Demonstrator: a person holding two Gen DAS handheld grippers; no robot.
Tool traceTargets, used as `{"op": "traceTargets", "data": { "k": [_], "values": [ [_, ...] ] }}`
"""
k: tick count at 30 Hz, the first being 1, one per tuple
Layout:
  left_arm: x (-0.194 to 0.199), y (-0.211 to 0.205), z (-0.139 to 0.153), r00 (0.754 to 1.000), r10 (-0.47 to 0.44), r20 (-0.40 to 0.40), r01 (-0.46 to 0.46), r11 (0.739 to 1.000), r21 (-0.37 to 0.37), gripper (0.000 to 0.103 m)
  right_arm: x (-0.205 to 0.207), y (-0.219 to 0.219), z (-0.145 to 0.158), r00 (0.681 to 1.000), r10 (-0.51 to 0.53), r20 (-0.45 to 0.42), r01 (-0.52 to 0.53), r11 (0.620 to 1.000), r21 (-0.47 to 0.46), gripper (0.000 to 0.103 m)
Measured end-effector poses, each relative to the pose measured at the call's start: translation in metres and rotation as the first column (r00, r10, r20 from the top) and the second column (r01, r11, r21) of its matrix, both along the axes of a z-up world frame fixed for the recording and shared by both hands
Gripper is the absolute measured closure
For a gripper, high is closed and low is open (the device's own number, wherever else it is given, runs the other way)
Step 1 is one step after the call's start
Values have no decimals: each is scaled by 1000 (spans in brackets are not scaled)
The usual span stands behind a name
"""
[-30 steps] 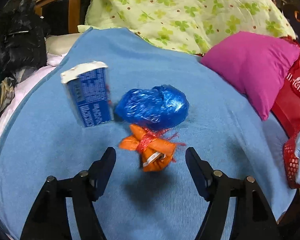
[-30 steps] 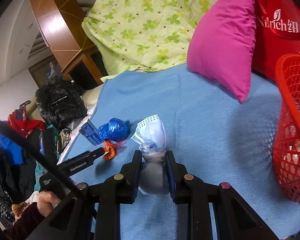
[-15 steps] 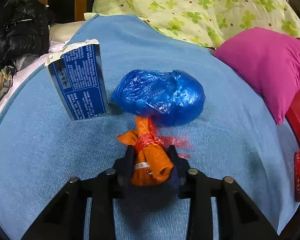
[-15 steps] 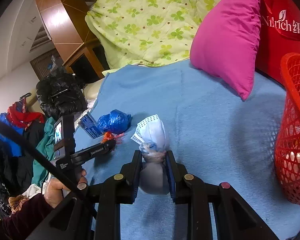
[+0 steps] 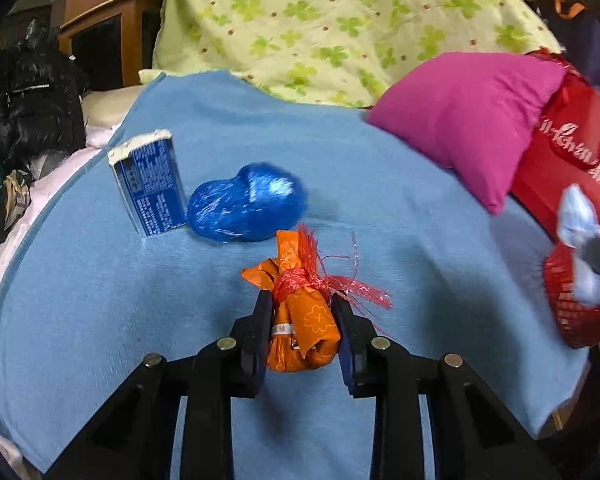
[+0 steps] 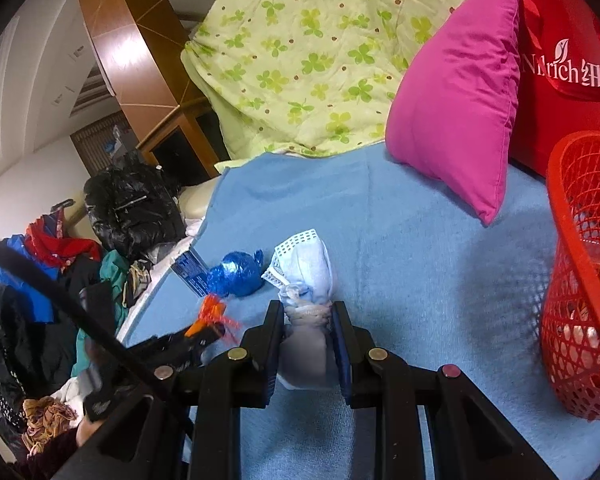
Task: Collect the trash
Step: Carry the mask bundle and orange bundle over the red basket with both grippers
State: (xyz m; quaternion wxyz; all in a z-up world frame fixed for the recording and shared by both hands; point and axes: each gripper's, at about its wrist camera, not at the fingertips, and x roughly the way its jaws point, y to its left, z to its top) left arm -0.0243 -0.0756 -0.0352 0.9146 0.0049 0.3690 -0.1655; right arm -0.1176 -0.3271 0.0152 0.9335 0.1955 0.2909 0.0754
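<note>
Jaws of both grippers clamped: left gripper (image 5: pixel 302 334), just closed, lifts orange packet (image 5: pixel 302 332) off bed (image 5: pixel 400 208); right gripper (image 6: pixel 307 334) pinches white mask bundle (image 6: pixel 306 280), bound for red basket (image 6: pixel 580 280).

Cut off, blurred, unreadable

Red basket (image 6: pixel 580 280) runs past the right edge; beside it in the left wrist view, the pale bundle (image 5: pixel 580 216) is motion-blurred; blue carton's (image 5: pixel 152 184) print unreadable.

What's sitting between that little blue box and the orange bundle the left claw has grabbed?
A crumpled blue plastic bag lies between the blue box and the orange bundle, touching the box, seen best from the left wrist view.
</note>
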Motion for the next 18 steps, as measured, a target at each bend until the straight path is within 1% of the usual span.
{"op": "traceTargets", "data": {
  "k": [2,5,8,10,13,18],
  "values": [
    [-12,-6,14,1000,-11,25,11,1000,7,72,-3,-3,4,1000,-6,20,6,1000,0,77],
    [-23,-20,37,996,-27,80,24,999,38,72,-11,-8,12,998,-20,56,19,1000,7,77],
    [-38,-34,61,988,-46,145,36,997,73,72,-19,-17,21,995,-39,96,37,999,20,77],
    [-45,-40,71,984,-57,171,43,996,83,72,-26,-21,27,991,-52,125,48,998,31,77],
    [-52,-51,86,979,-74,192,56,994,98,72,-35,-29,36,984,-70,166,63,997,48,77],
    [-65,-70,99,969,-100,225,71,989,133,72,-50,-44,45,971,-109,212,97,993,68,77]
  ]
}}
